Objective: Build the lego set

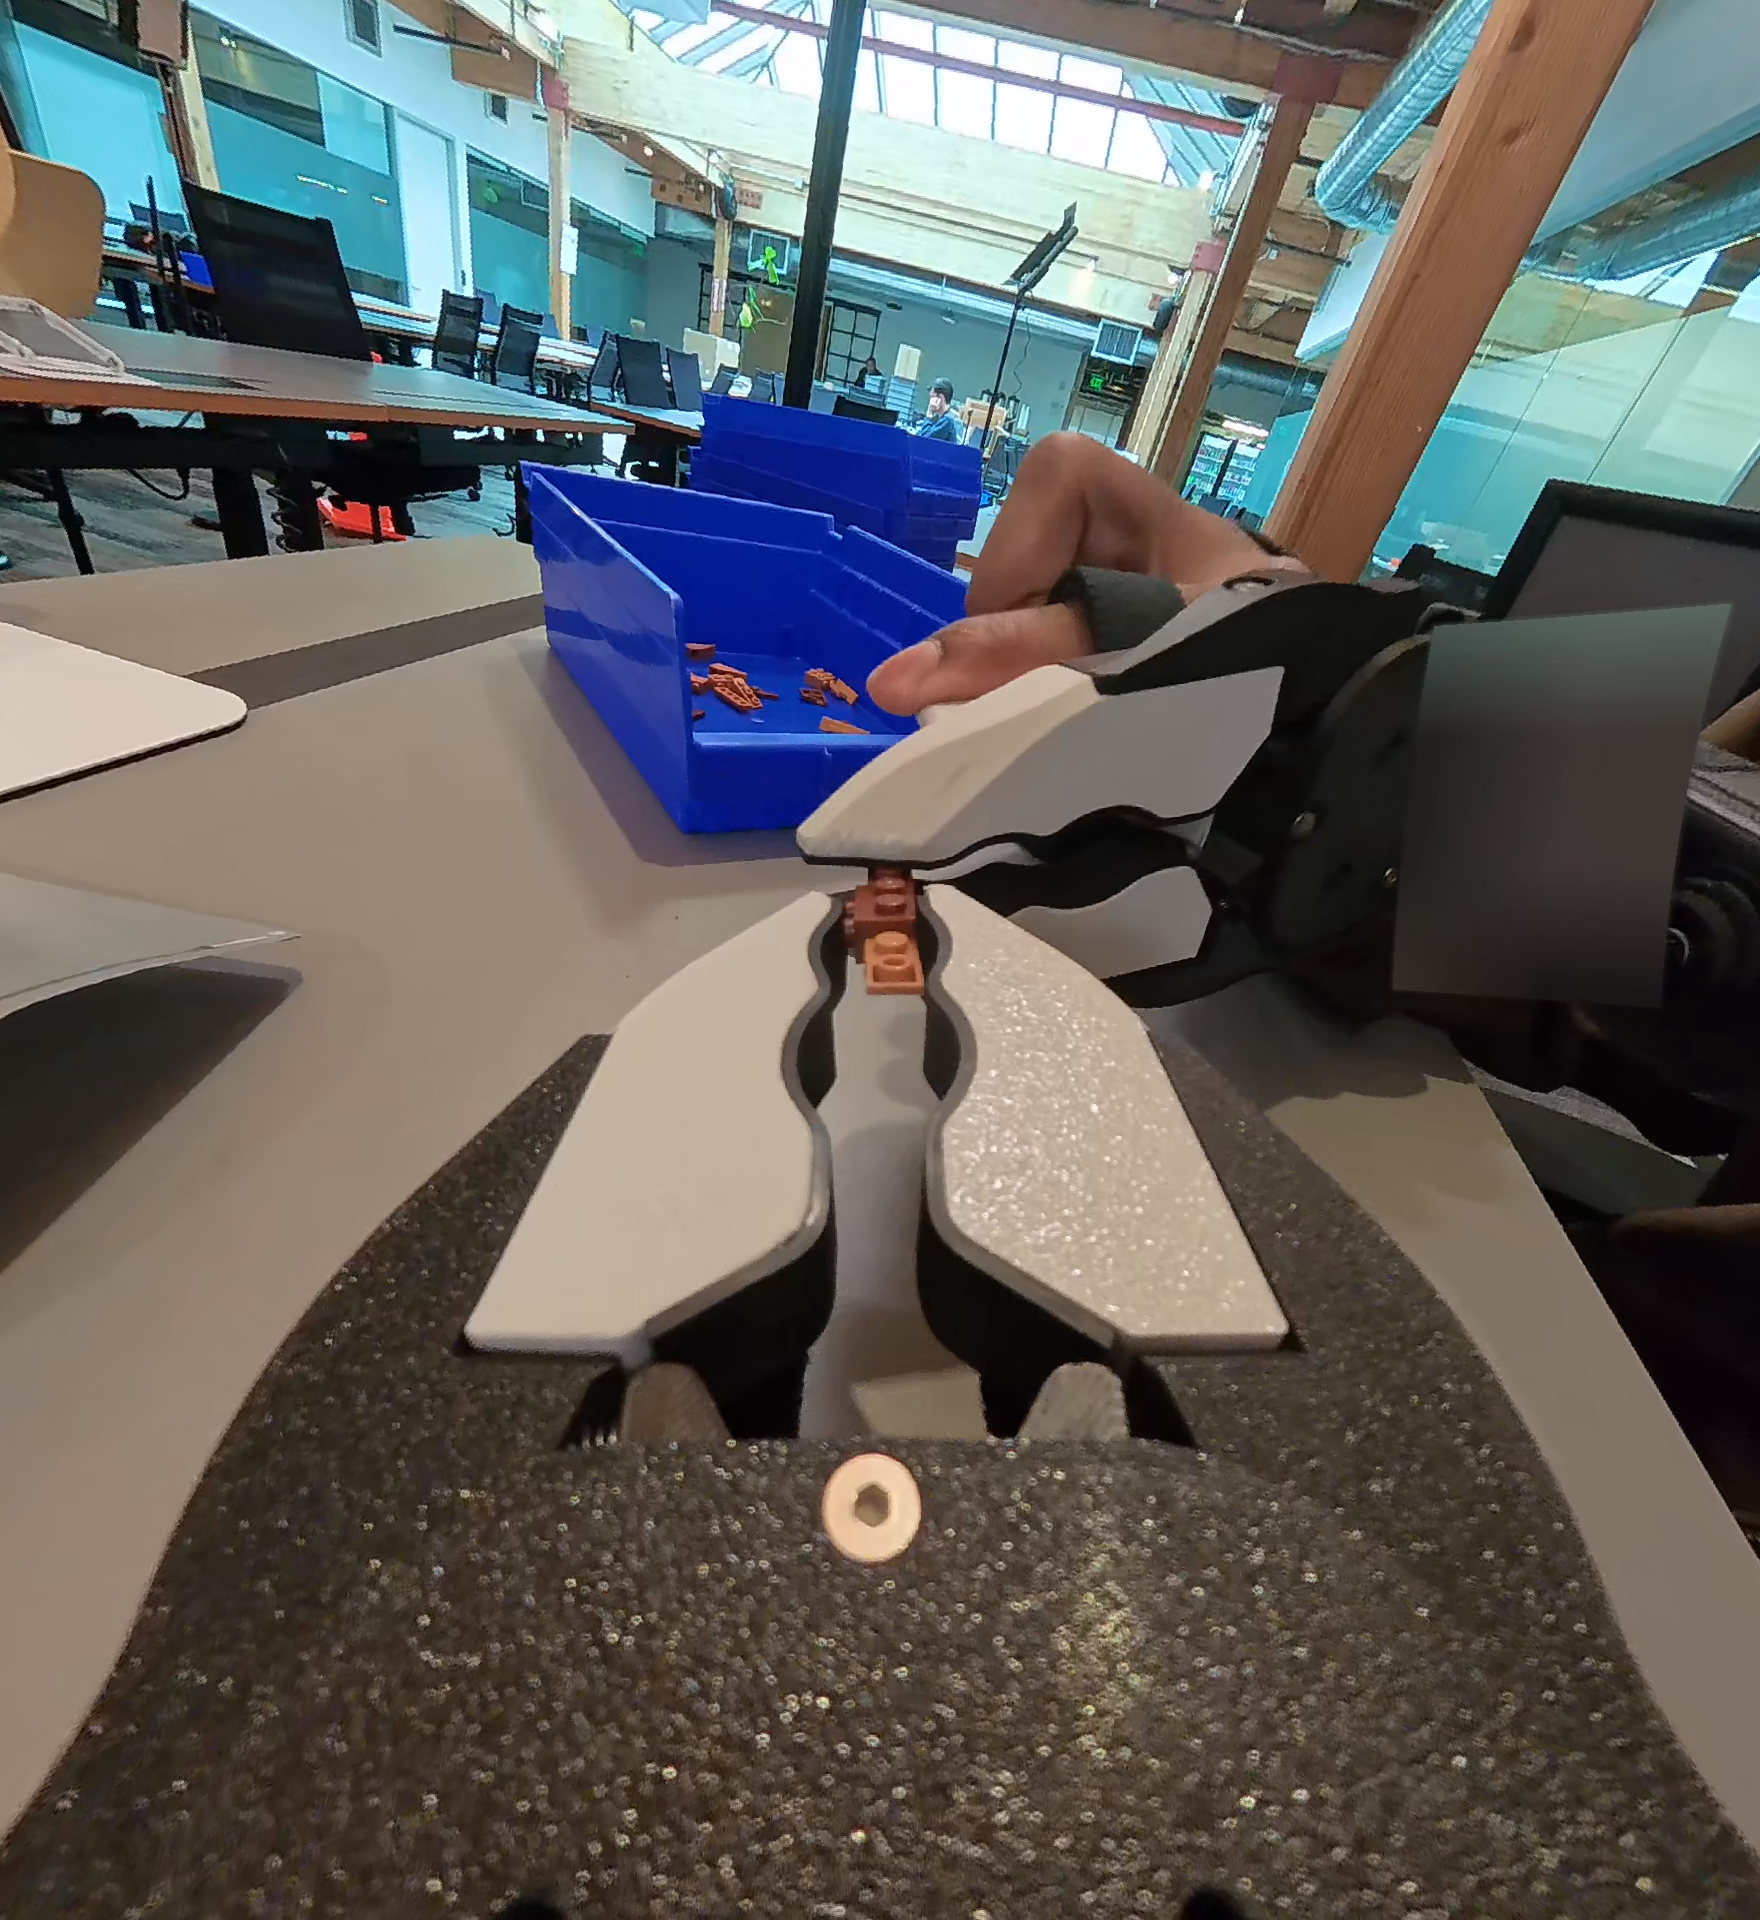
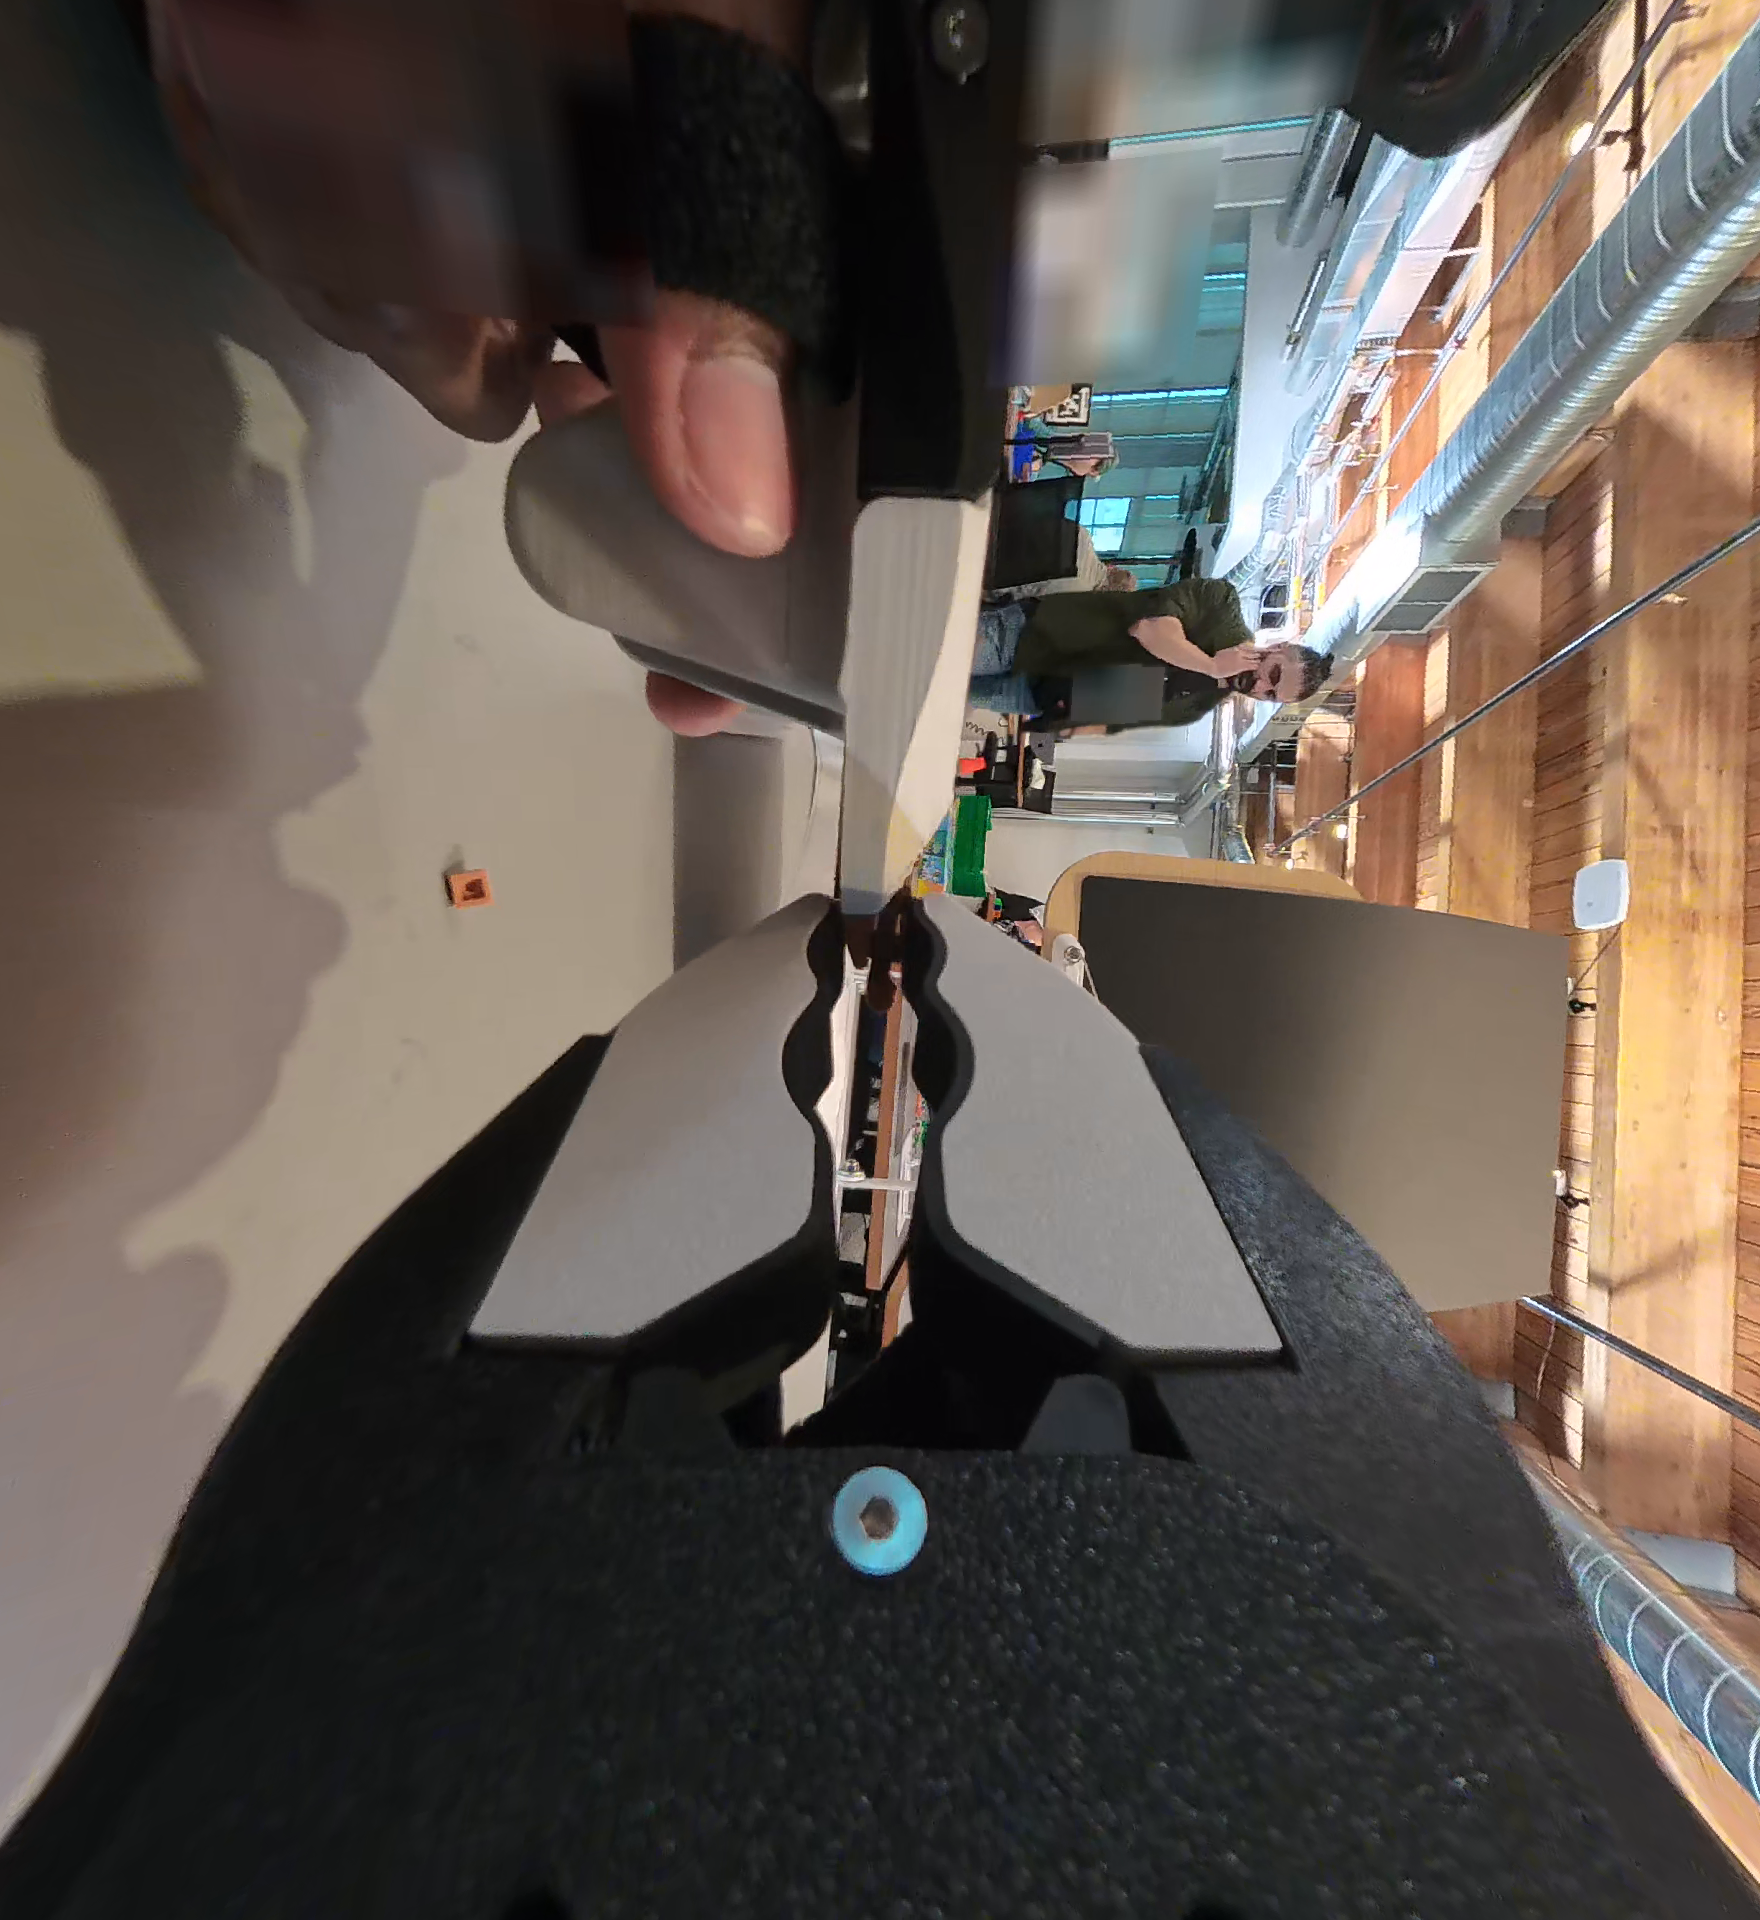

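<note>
Step in hand, as I judge it: pressing two small parts together in mid-air above the grey table (image 1: 419, 831). My left tongs (image 1: 881, 940) are clamped on a little stack of reddish-brown and orange studded lego plates (image 1: 888, 935), studs up, sitting right at the fingertips. My right tongs (image 1: 860, 847) come in from the right, turned on their side, tips meeting the far end of that stack; they look clamped on a dark brown piece (image 2: 891, 940), though that view is too cramped to tell its shape

To do this well: keep both grips firm, line studs up squarely, push straight, no twist

Pose: left level and pointing forward; right rolled sideways, my right hand (image 1: 1021, 613) over its top finger

Beyond the tips: blue plastic bin (image 1: 647, 623) with loose brown pieces (image 1: 730, 688). One orange square piece (image 2: 468, 886) lies alone on the table, left of the right tongs
</note>
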`<state>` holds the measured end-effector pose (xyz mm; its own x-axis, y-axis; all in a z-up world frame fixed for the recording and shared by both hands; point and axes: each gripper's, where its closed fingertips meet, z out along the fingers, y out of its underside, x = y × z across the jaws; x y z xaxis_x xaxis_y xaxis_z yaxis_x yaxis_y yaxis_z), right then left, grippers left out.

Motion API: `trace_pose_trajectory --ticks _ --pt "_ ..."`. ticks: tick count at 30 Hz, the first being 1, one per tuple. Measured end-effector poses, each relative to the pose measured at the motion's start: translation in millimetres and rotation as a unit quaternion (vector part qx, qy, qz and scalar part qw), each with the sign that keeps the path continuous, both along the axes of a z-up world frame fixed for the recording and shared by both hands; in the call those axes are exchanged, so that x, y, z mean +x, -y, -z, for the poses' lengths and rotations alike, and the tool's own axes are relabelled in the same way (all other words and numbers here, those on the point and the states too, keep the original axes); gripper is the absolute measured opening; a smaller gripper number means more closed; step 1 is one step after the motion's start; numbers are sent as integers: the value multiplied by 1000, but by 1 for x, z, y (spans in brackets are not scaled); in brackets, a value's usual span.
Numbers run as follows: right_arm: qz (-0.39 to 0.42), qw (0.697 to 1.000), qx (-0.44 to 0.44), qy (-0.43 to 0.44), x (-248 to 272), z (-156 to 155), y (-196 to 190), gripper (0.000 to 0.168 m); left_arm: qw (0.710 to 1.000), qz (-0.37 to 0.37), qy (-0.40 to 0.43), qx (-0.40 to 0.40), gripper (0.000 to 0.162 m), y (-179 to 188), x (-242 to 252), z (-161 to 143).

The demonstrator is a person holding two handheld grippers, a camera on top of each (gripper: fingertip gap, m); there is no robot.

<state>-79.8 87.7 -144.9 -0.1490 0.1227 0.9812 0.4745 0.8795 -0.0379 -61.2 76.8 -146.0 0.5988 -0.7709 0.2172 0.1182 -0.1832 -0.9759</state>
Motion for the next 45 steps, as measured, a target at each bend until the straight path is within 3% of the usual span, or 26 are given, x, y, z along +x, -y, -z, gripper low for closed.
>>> trace_pose_trajectory --ticks 8,12,15,18,25,30,45 --pt "12 1000 -2 -2 -2 3 -3 11 1000 -5 2 -12 12 -3 -2 3" --pt "8 999 -46 -12 0 3 -6 45 1000 -13 9 -6 12 -5 -8 0" --pt "-21 994 -100 -27 1 4 -2 50 1000 -6 14 0 12 -3 -9 -2" --pt "-49 991 -120 -43 3 3 2 46 1000 8 4 4 12 -1 -5 0" --pt "-80 993 -72 -51 5 5 8 37 999 31 -21 15 12 5 4 5" --pt "-96 993 -37 -55 5 6 13 11 999 41 -23 11 12 7 6 6" --pt "-78 994 -16 -78 6 1 6 11 998 27 -48 -11 21 2 1 15"
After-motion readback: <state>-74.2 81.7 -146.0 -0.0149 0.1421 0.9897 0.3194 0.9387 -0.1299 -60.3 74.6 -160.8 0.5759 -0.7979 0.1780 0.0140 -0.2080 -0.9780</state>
